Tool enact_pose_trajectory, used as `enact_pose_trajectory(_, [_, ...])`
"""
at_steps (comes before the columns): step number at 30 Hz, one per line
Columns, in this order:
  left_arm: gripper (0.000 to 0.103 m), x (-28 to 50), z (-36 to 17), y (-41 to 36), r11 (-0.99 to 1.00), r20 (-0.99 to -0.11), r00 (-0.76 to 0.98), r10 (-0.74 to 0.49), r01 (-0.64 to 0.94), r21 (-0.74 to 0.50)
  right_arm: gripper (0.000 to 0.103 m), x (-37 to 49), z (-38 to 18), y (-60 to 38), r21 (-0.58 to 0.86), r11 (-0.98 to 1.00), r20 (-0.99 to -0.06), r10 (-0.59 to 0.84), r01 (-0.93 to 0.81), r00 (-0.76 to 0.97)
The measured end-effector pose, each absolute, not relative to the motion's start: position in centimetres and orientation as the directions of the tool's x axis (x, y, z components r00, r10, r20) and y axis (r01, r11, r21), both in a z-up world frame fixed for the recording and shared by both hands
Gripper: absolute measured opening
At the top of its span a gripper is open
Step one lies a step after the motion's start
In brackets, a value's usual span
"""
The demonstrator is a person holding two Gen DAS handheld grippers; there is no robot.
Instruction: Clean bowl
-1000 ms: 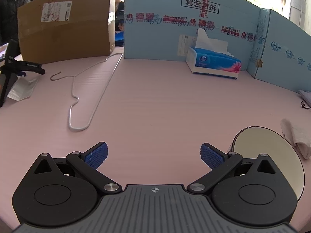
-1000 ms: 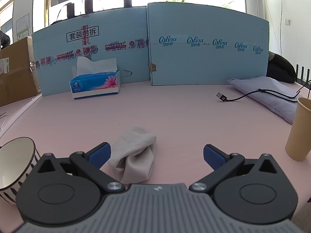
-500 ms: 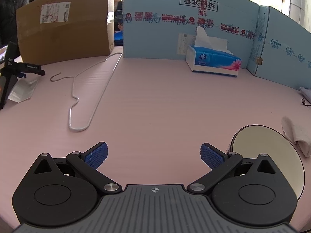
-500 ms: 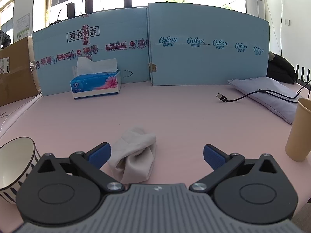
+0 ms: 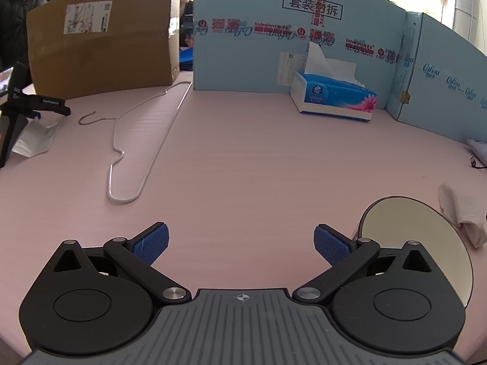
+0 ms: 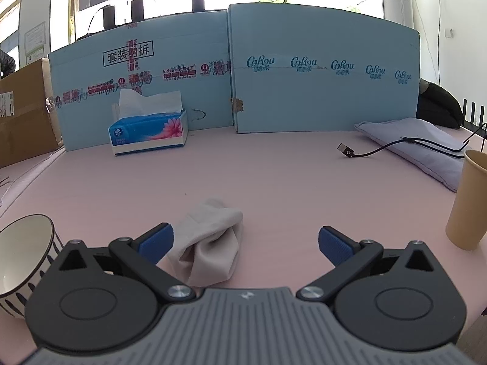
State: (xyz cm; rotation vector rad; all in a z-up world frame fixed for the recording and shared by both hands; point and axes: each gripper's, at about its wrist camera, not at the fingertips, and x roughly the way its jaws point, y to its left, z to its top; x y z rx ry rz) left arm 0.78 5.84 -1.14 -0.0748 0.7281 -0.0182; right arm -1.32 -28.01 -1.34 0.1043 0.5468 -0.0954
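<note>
A cream bowl (image 5: 404, 228) with a dark rim sits on the pink table, just right of my left gripper (image 5: 242, 245), which is open and empty. In the right wrist view the same bowl (image 6: 21, 249) shows striped sides at the lower left. A crumpled beige cloth (image 6: 210, 243) lies on the table between the bowl and the middle of my right gripper (image 6: 246, 245), partly under its left finger. That gripper is open and holds nothing. The cloth (image 5: 462, 213) also shows beyond the bowl in the left wrist view.
A tissue box (image 5: 333, 99) stands before blue cardboard walls (image 6: 319, 70). A wire hanger (image 5: 137, 140) and a brown carton (image 5: 100, 45) lie left. A paper cup (image 6: 468, 200), a USB cable (image 6: 347, 152) and a lilac pillow (image 6: 420, 140) are on the right. People stand behind the carton.
The left wrist view has tilted and shifted slightly, so the bowl and cloth sit a little differently. The right gripper has not moved. Both grippers stay open.
</note>
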Motion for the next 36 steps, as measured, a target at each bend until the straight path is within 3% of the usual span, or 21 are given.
enact_pose_trajectory(36, [0.103,0.56,-0.41,6.17,0.998,-0.654,0.756,-0.027,-0.021,-0.066,0.103,-1.58,-0.95,-27.99,0.063,0.992,-0.513,-0.065,0.113,0.856])
